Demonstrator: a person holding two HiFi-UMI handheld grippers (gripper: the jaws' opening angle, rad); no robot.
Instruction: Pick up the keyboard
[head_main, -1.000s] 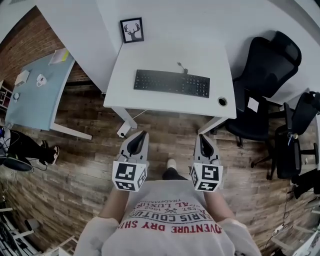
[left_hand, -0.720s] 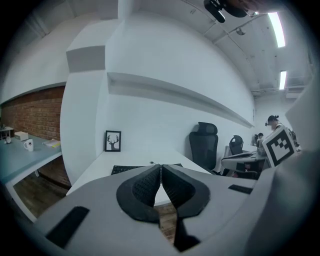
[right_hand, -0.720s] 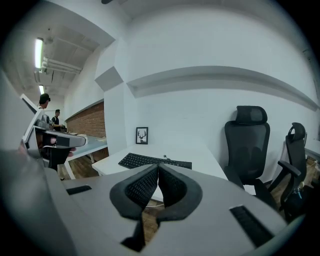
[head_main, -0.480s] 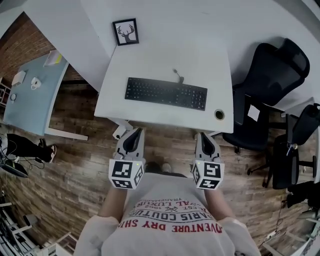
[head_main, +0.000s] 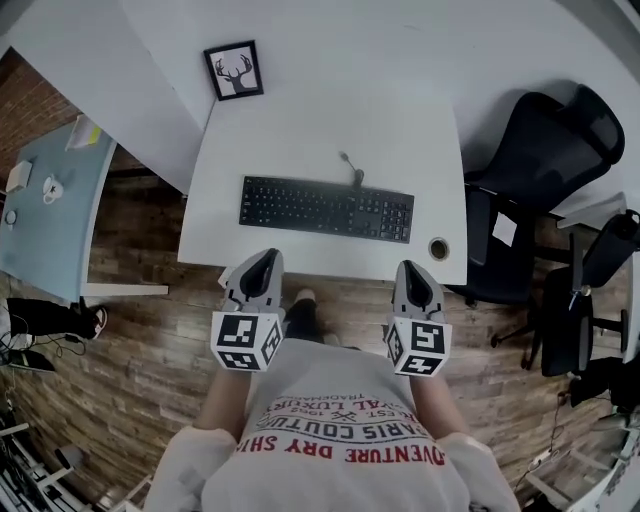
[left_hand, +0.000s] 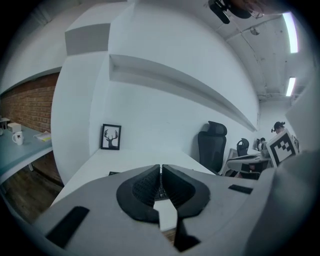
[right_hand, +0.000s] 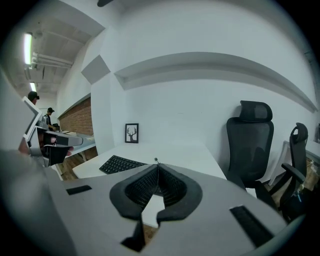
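Nearest, at 6 o'clock in the head view, is the person's printed shirt (head_main: 340, 440), with both forearms reaching forward from it. The left hand-held gripper (head_main: 264, 258) sits at about 11 o'clock from the shirt and the right hand-held gripper (head_main: 412, 270) at about 1 o'clock. They lie roughly parallel, each with its marker cube towards the person. Both are clenched and hold nothing. In the left gripper view the ribbed jaws meet along a thin seam (left_hand: 161, 168), and the right gripper view shows the same (right_hand: 157, 168).

In the head view their tips lie at the near edge of the white bench (head_main: 330, 130), above the wooden floor (head_main: 140, 340). At 12 o'clock from the pair, clear of both, the black keyboard (head_main: 326, 208) lies flat across the bench, its long side facing the person. A round cable hole (head_main: 438, 248) is at 4 o'clock from the keyboard, near its right end. The keyboard's cable (head_main: 350, 168) leads off its far edge towards 12 o'clock. Farther back, at 11 o'clock, a framed deer picture (head_main: 233, 72) stands against the wall. A black office chair (head_main: 540, 150) is at 2 o'clock, beside the bench.
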